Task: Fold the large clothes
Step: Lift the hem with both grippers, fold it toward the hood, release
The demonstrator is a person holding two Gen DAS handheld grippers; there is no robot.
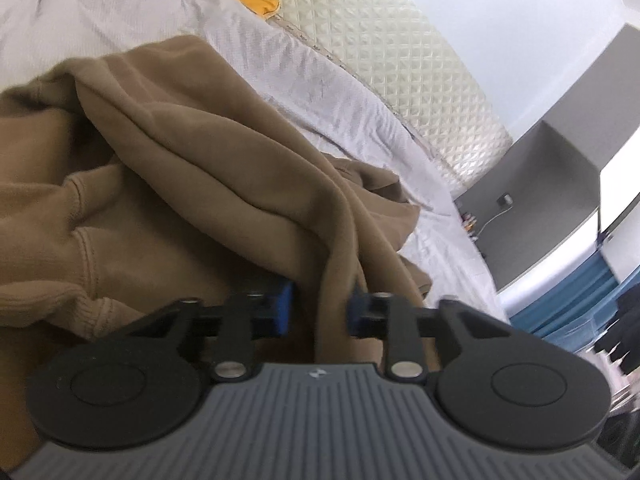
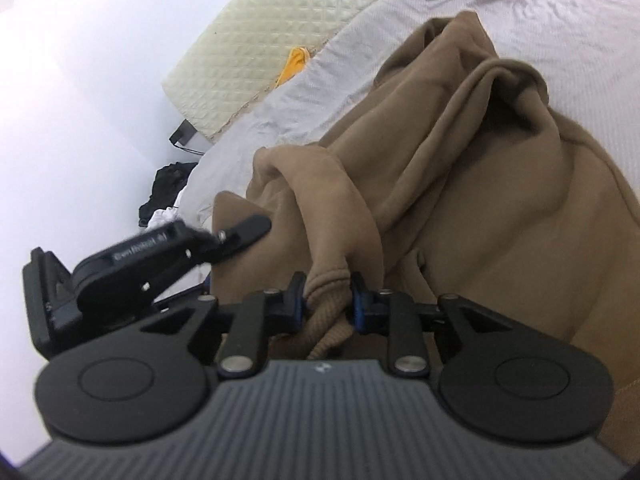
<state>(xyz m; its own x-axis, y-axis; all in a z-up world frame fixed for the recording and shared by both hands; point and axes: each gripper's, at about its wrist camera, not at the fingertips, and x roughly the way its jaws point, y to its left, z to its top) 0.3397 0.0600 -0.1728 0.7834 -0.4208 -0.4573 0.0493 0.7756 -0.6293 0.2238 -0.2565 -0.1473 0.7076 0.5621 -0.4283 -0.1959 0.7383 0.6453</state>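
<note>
A large tan sweatshirt (image 1: 168, 152) lies bunched in thick folds on a white bed sheet (image 1: 352, 120). My left gripper (image 1: 320, 312) is shut on a fold of the sweatshirt, which hangs between its blue pads. In the right wrist view the sweatshirt (image 2: 460, 168) fills the right half. My right gripper (image 2: 329, 300) is shut on its ribbed hem, bunched between the fingers. The left gripper (image 2: 168, 268) shows at the left of the right wrist view, close beside the right one and touching the same cloth.
A cream quilted mattress (image 1: 400, 64) lies beyond the sheet, with a yellow cloth (image 1: 256, 2) at its edge. A grey cabinet (image 1: 560, 168) stands at the right. Dark clothes (image 2: 168, 188) lie by the wall at the left of the right wrist view.
</note>
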